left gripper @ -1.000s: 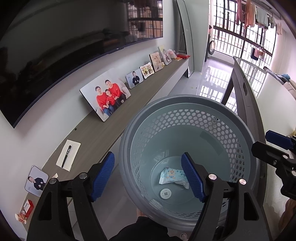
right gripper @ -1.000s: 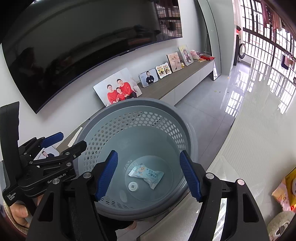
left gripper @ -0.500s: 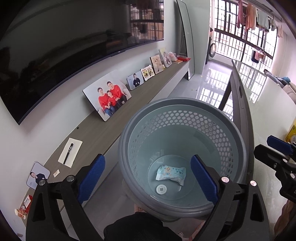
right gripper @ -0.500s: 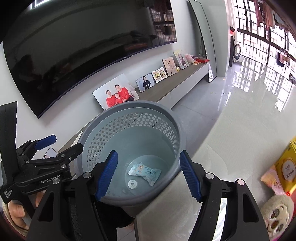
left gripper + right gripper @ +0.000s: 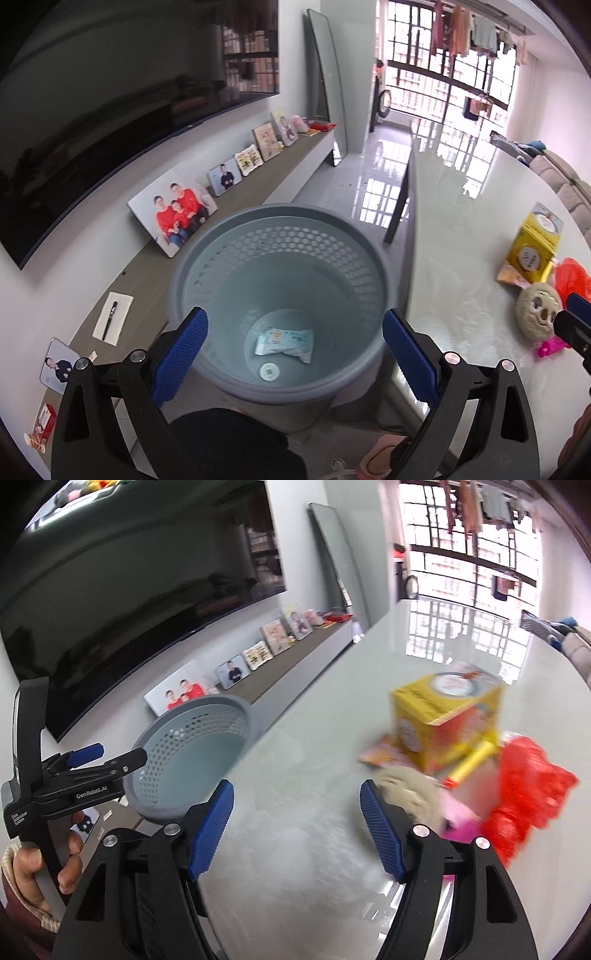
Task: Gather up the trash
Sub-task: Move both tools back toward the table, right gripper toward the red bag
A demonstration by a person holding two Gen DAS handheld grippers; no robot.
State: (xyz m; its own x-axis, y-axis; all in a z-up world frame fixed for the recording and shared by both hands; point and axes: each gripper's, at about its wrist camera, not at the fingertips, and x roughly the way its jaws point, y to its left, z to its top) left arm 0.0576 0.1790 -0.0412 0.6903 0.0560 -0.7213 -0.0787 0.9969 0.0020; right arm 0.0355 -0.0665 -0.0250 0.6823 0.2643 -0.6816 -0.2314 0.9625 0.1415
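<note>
A grey perforated bin (image 5: 280, 243) stands on the floor beside the glossy table; it also shows in the right wrist view (image 5: 192, 749). A light-blue wipes packet (image 5: 284, 341) lies on its bottom. My left gripper (image 5: 295, 354) is open and empty above the bin. My right gripper (image 5: 297, 830) is open and empty over the table, facing a yellow box (image 5: 443, 723), a red plastic bag (image 5: 524, 797), a beige round plush (image 5: 406, 794), a yellow tube (image 5: 472, 762) and a pink item (image 5: 461, 823). The view is blurred there.
The glossy white table (image 5: 461, 229) fills the right. A long TV shelf (image 5: 236, 206) with photo frames, a notepad and pen runs along the left wall under a large screen. A mirror leans at the shelf's far end.
My right gripper has swung right from over the bin to the table items. My left gripper has risen from the bin, its jaws wider apart.
</note>
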